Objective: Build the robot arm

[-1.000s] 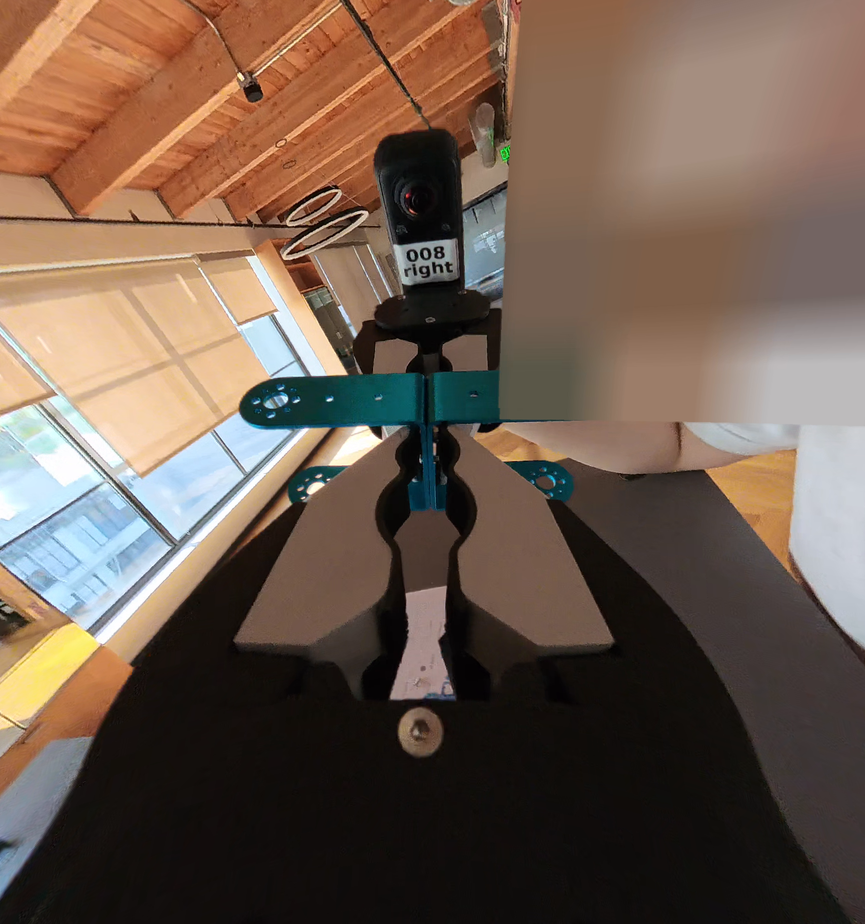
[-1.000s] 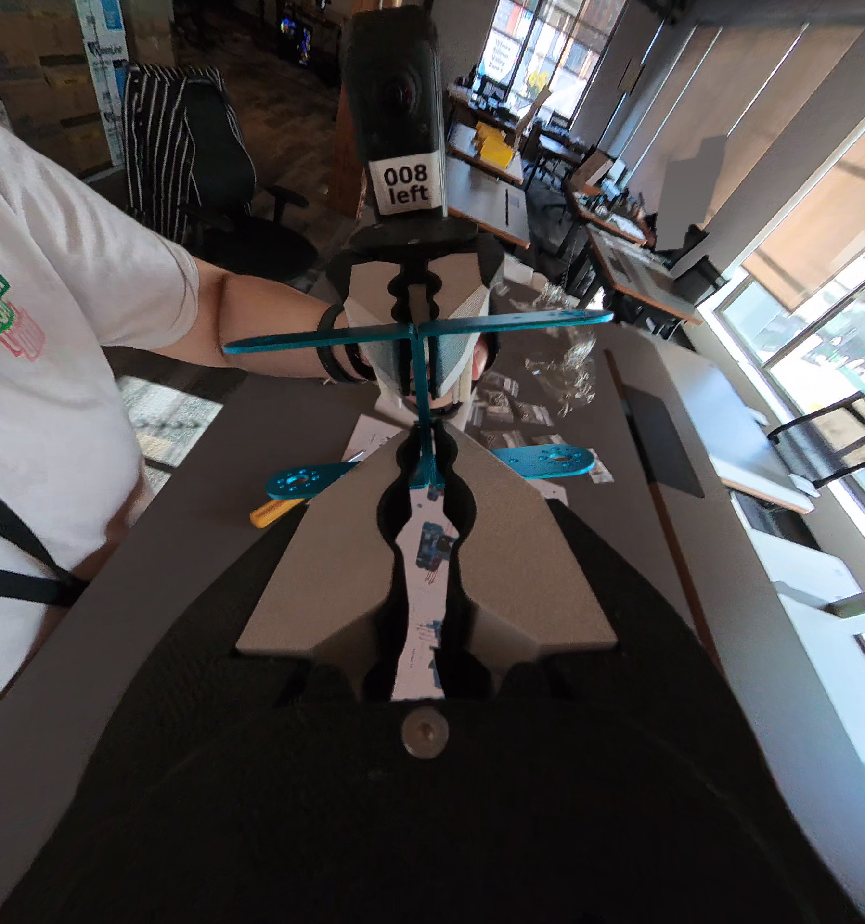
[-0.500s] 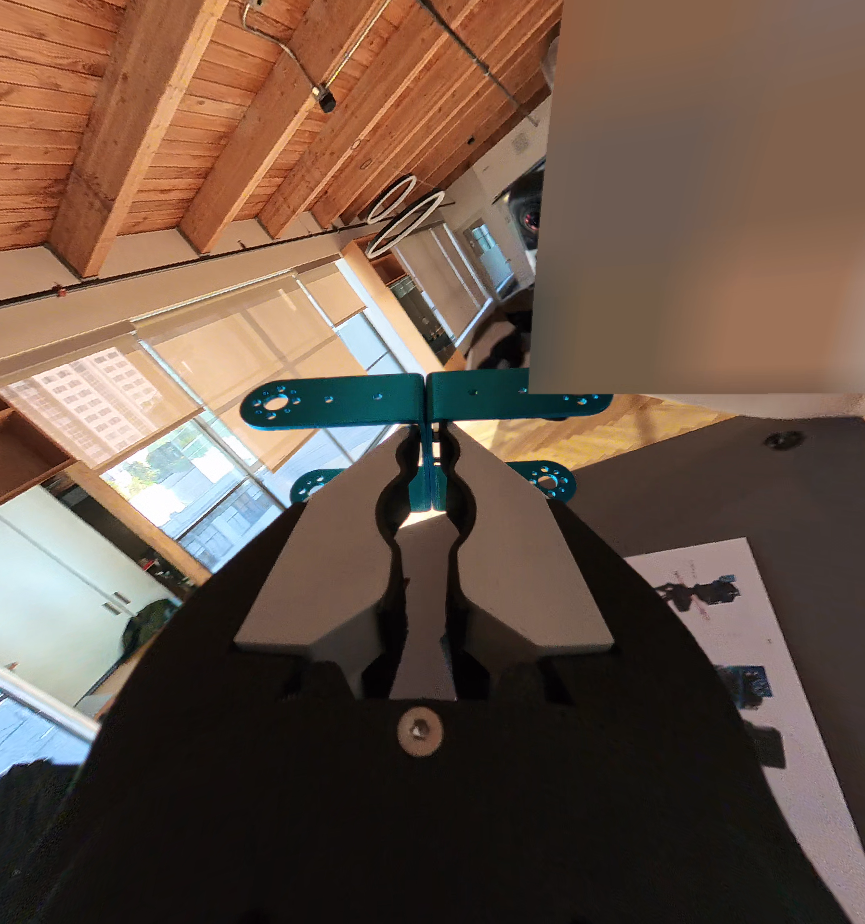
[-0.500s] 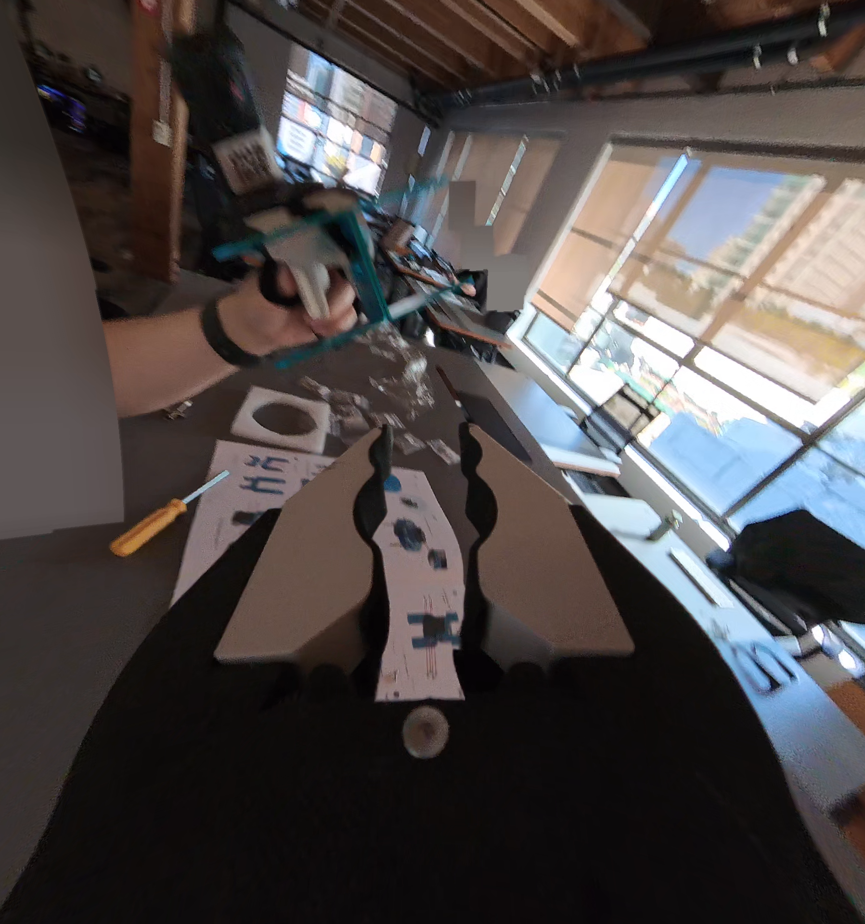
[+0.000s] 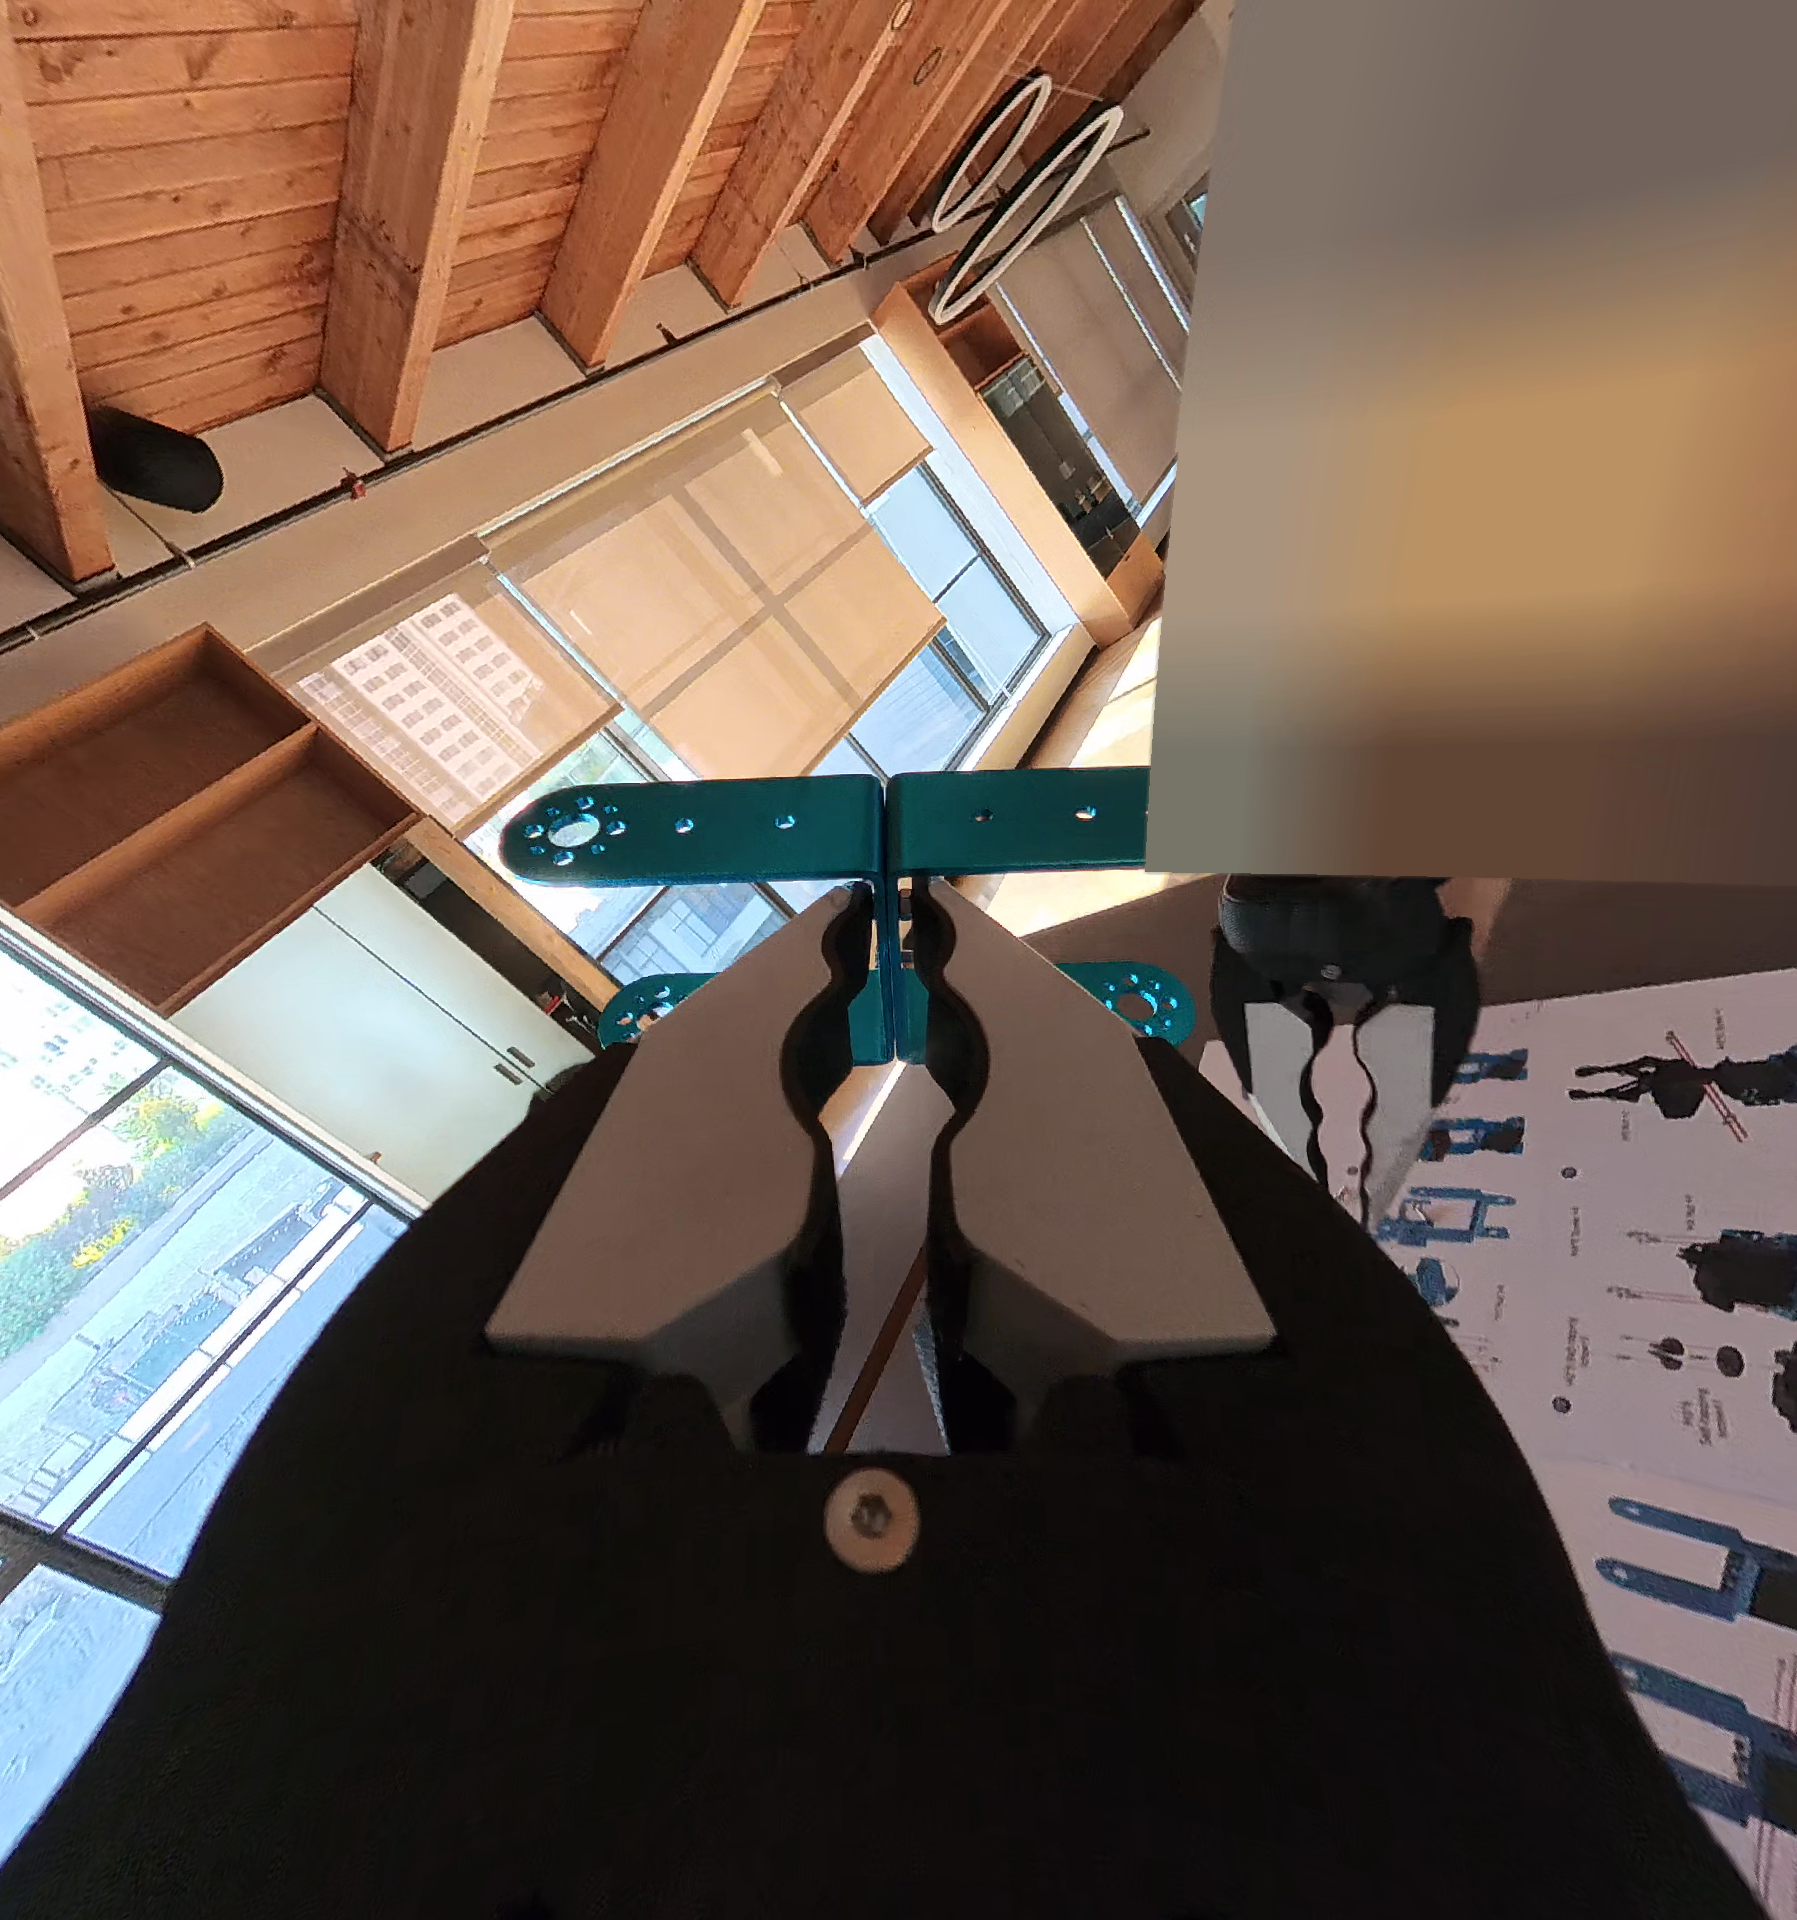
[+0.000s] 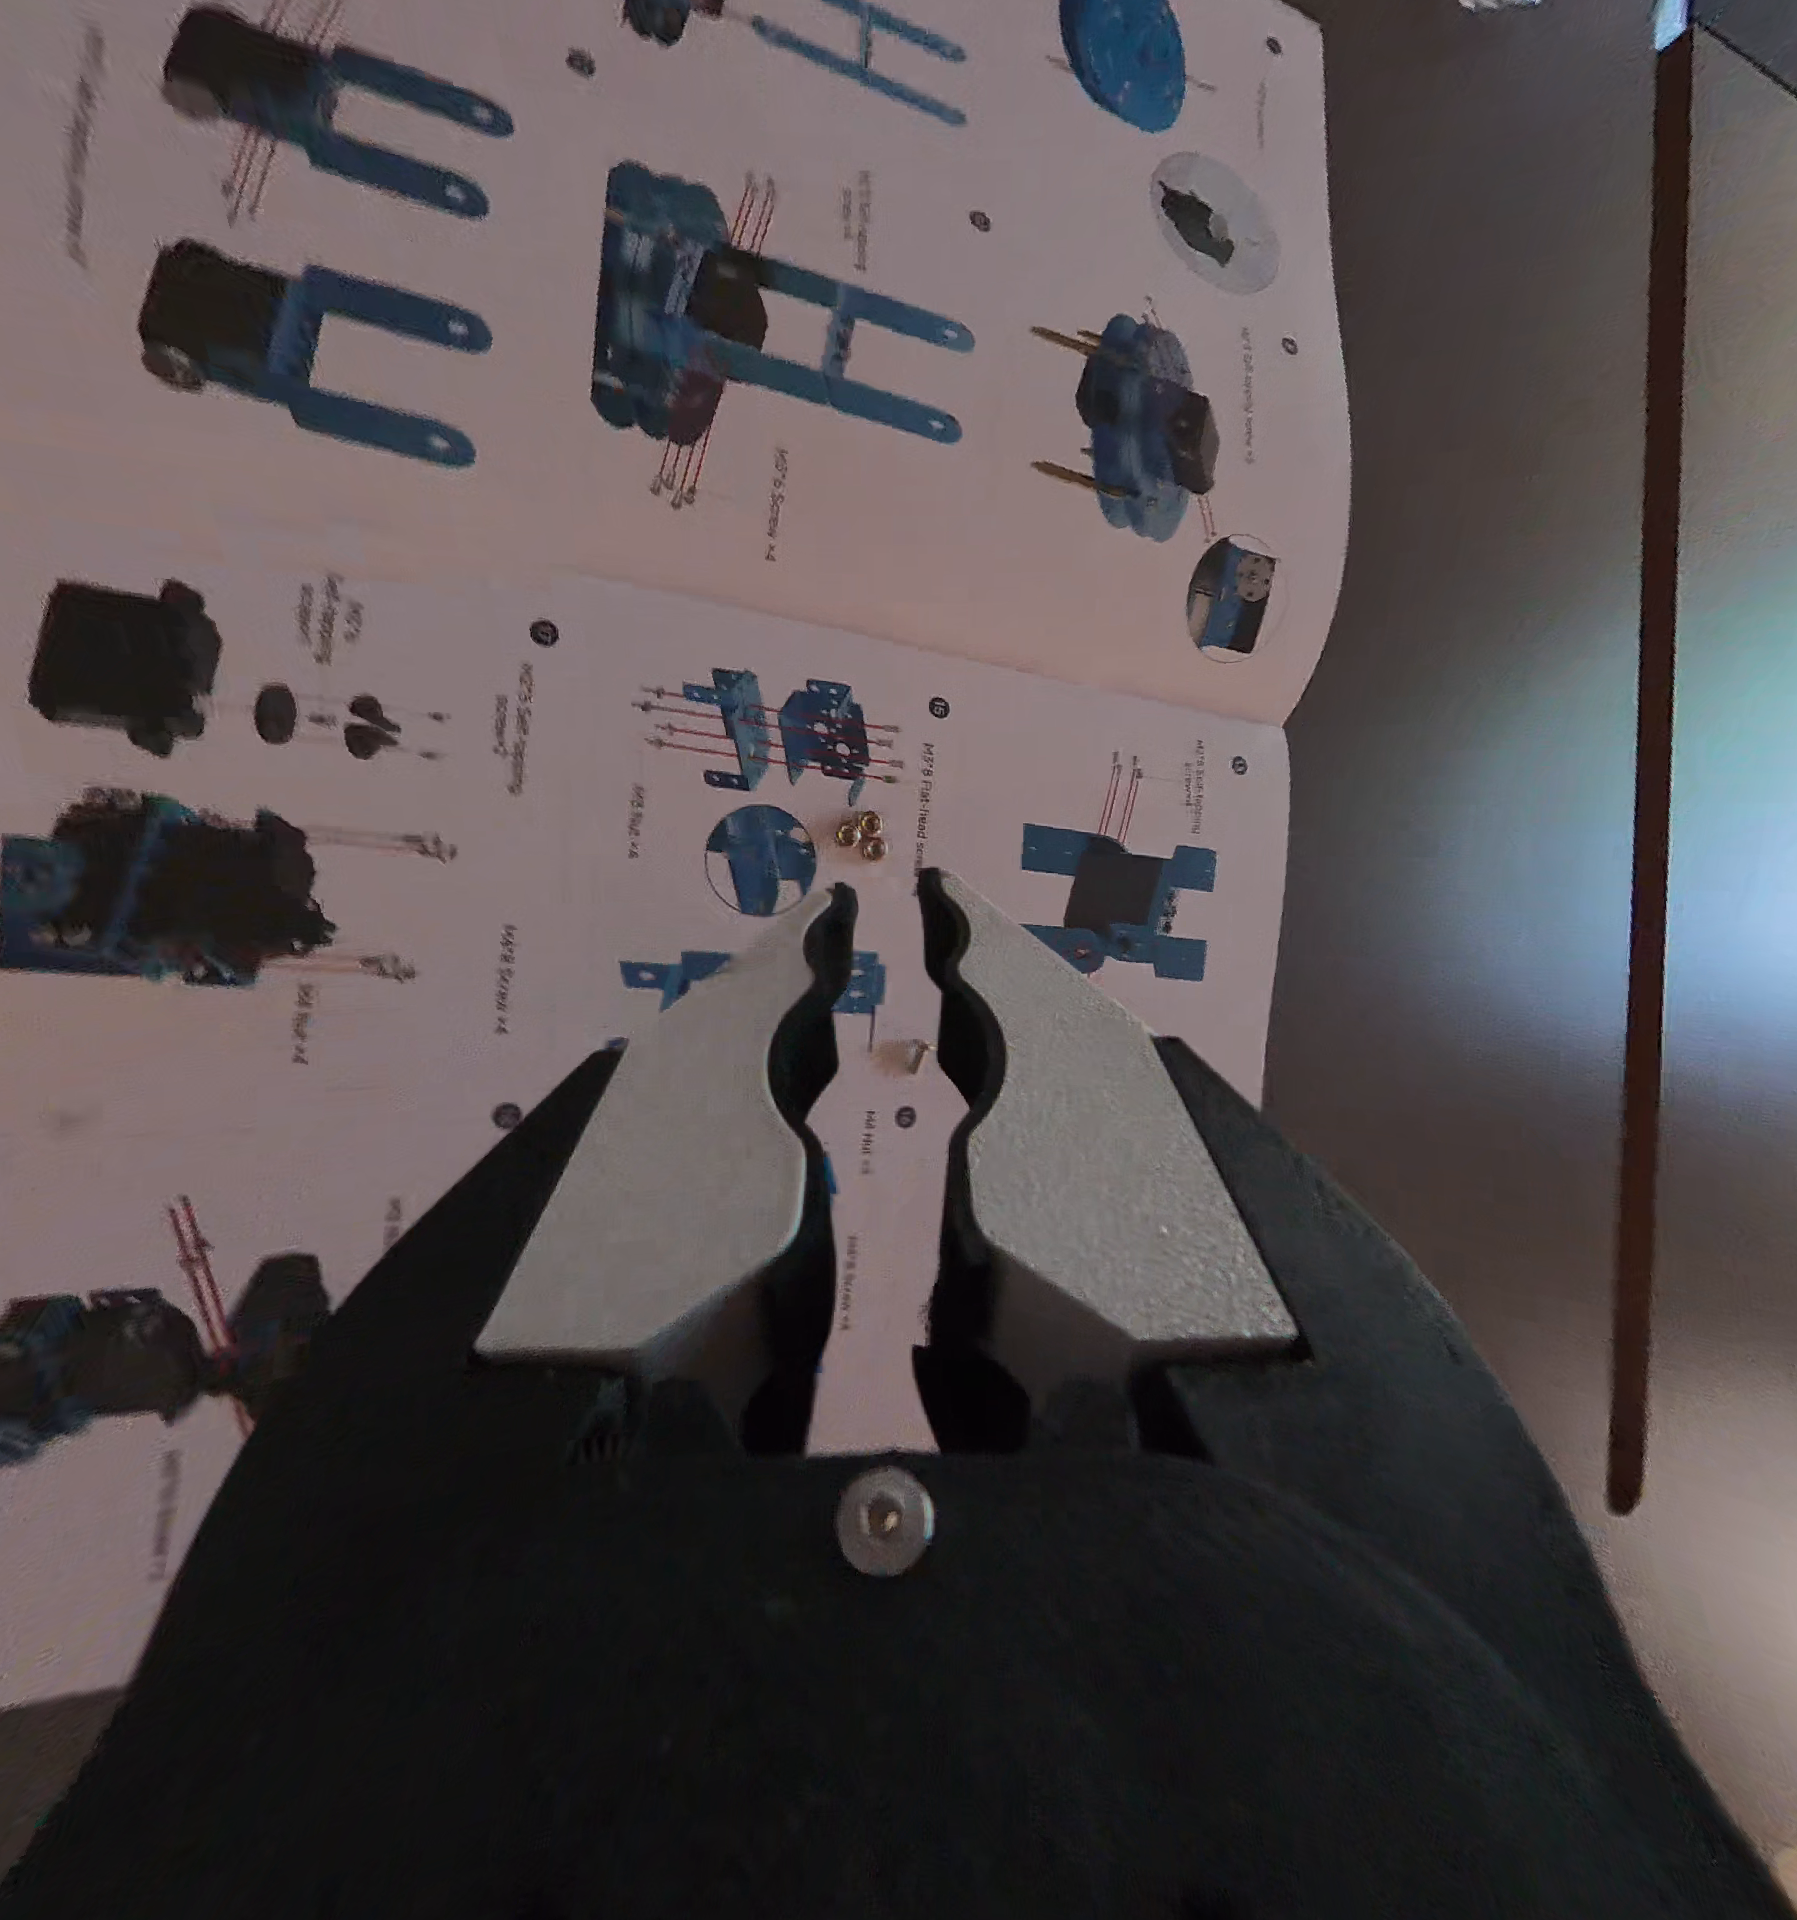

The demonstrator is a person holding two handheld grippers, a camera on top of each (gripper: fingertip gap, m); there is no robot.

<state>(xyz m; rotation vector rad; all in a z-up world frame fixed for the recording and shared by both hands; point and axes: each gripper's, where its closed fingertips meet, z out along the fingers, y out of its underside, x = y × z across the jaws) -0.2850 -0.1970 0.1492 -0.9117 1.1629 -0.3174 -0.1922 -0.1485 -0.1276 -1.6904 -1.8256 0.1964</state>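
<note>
Overhead, room: a timber ceiling [image 5: 281, 177] of planks and beams fills the upper left of the left wrist view; below it tall windows [image 5: 728, 623] with tan blinds run toward the upper middle, and two white ring lamps [image 5: 1019, 177] hang at top centre.
Surface: a dark grey table [image 6: 1476, 644] takes the right side of the right wrist view, crossed top to bottom by a thin dark brown strip [image 6: 1652, 727].
Sheet: a white instruction sheet [image 6: 561, 582] with blue and black part drawings lies flat on the table, covering the left and centre of the right wrist view and the lower right of the left wrist view.
Left gripper [image 5: 889, 899]: raised and tilted toward the ceiling, its grey fingers [image 5: 707, 1122] pressed onto the middle web of the teal metal brackets.
Teal metal brackets [image 5: 707, 826]: two pieces set back to back at frame centre; the long axis runs left to right across the picture, the rounded perforated end pointing left, the right arm passing behind a blurred patch. A second pair of rounded ends shows lower, either side of the fingertips.
Right gripper [image 6: 878, 888]: low over the sheet, fingers slightly spread and holding nothing; also seen at right centre of the left wrist view.
Brass nuts [image 6: 861, 831]: a small cluster on the sheet, just beyond the right fingertips.
Small screw [image 6: 909, 1055]: on the sheet, between the right fingers.
</note>
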